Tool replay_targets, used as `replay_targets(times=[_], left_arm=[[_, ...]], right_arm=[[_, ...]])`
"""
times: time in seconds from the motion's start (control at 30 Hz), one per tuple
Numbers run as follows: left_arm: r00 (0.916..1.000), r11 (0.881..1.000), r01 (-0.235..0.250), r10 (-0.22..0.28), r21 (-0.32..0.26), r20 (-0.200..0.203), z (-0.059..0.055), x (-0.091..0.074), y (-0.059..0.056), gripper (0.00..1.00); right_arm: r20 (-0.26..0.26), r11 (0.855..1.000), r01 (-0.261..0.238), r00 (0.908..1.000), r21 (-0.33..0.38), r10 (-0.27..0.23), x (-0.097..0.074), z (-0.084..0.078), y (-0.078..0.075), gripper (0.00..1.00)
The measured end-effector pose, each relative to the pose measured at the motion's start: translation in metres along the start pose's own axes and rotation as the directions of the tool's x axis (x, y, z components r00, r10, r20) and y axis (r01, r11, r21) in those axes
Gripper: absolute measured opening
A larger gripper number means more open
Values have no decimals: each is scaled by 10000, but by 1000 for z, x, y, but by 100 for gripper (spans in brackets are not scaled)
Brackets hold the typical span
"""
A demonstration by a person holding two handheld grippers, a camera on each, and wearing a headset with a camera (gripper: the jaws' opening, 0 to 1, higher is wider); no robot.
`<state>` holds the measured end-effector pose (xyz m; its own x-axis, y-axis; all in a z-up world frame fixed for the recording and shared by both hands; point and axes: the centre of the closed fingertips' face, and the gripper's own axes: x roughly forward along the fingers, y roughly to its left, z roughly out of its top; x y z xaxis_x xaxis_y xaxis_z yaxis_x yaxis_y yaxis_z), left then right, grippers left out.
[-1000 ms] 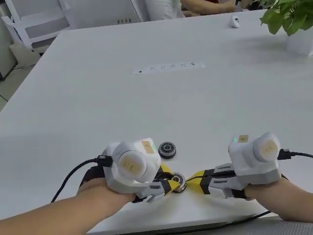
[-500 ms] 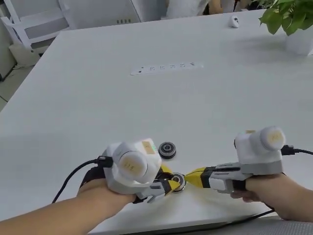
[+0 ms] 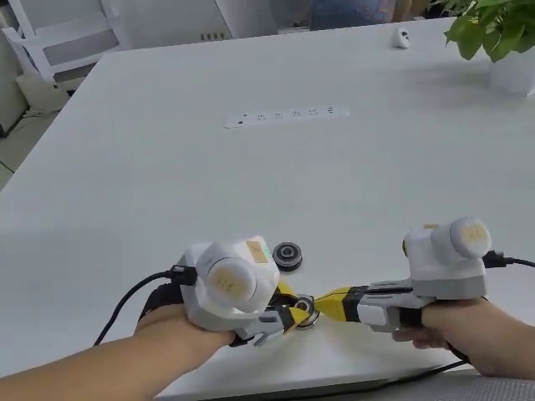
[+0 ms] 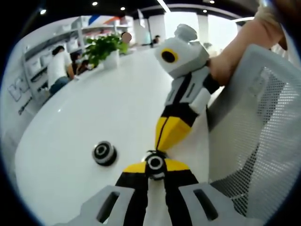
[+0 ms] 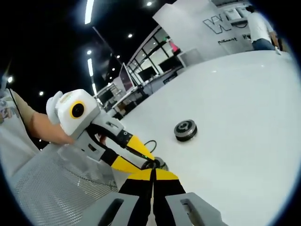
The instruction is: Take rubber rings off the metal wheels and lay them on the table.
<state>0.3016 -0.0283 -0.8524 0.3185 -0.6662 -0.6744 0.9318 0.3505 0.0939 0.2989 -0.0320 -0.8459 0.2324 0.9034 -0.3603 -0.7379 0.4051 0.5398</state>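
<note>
1 wheel point(image 3: 303, 309) stays in the left tool point(image 3: 292, 313); right tool point(image 3: 321, 306) has rolled.

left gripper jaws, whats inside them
A small metal wheel sits clamped there, the right gripper's shut tips at its rim. The jaws cover its sides, so any rubber ring is hidden.

In the lower centre of the head view the left tool point(image 3: 291, 312) and right tool point(image 3: 324, 307) meet at a wheel point(image 3: 303, 309) by the near edge of the surface point(image 3: 167, 167), with a second wheel point(image 3: 287, 255) just behind it, a power strip point(image 3: 286, 115) at upper centre and a plant point(image 3: 489, 29) at upper right.
</note>
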Motion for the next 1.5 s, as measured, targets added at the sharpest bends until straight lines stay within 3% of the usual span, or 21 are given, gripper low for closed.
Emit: replay_targets(times=[0.6,1.2,1.27,1.4,1.5], left_arm=[[10000,10000,68,-68,58,0,0,0,-2,11],[9999,9999,153,-153,25,39,1,0,-2,11],[9999,9999,153,-153,18,50,1,0,-2,11],[9998,9998,195,-194,-41,88,1,1,-2,12],[9997,9997,221,-221,-67,67,1,1,-2,12]], right_arm=[[-126,9982,-529,9985,-298,525,5,-2,10,0],[266,9911,-1269,9917,399,1259,3,2,19,0],[267,9927,-1171,9929,273,1163,3,3,17,0],[130,9987,-451,9989,235,448,2,1,4,0],[134,9990,-381,9992,214,378,2,1,1,0]])
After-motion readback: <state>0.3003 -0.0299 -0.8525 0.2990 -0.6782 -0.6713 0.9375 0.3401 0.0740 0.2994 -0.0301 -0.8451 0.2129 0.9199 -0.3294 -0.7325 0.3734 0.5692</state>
